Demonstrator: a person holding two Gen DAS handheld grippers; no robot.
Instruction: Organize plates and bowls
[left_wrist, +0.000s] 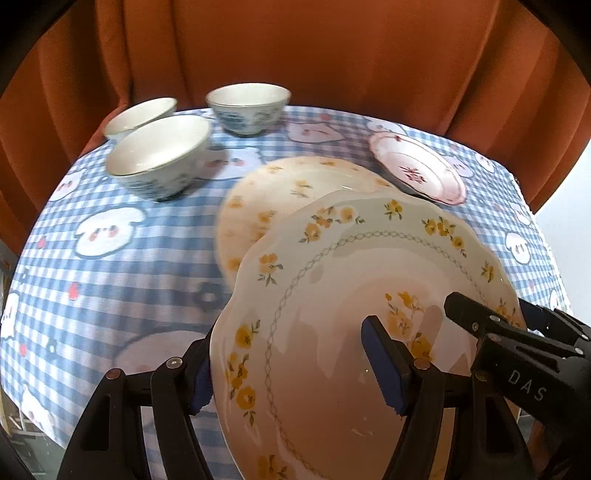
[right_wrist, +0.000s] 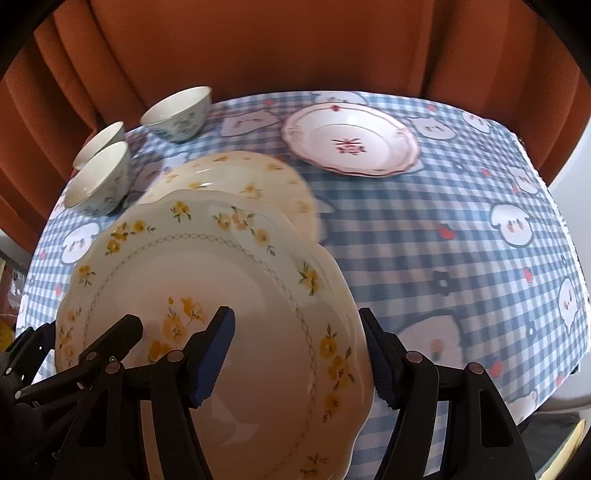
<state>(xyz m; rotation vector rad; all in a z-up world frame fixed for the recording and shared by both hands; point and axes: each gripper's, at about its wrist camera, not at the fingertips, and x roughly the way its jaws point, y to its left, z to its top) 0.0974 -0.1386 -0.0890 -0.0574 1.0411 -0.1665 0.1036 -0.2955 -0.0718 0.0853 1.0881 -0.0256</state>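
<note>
Meanwhile, seen from the left wrist, the left gripper (left_wrist: 293, 363) is clamping the near-left rim of the scalloped white plate with yellow flowers (left_wrist: 343, 280), holding it above a matching plate (left_wrist: 273, 195) lying on the blue checked tablecloth (left_wrist: 110, 288). From the right wrist, the right gripper (right_wrist: 304, 360) is gripping that plate's (right_wrist: 229, 280) right rim; three white-and-blue bowls (right_wrist: 101, 181) are sitting far left, a pink-rimmed plate (right_wrist: 351, 138) beyond.

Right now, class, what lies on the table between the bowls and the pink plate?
A second yellow-flowered plate, lying on the checked tablecloth behind the held one; the right wrist view shows it best.
</note>
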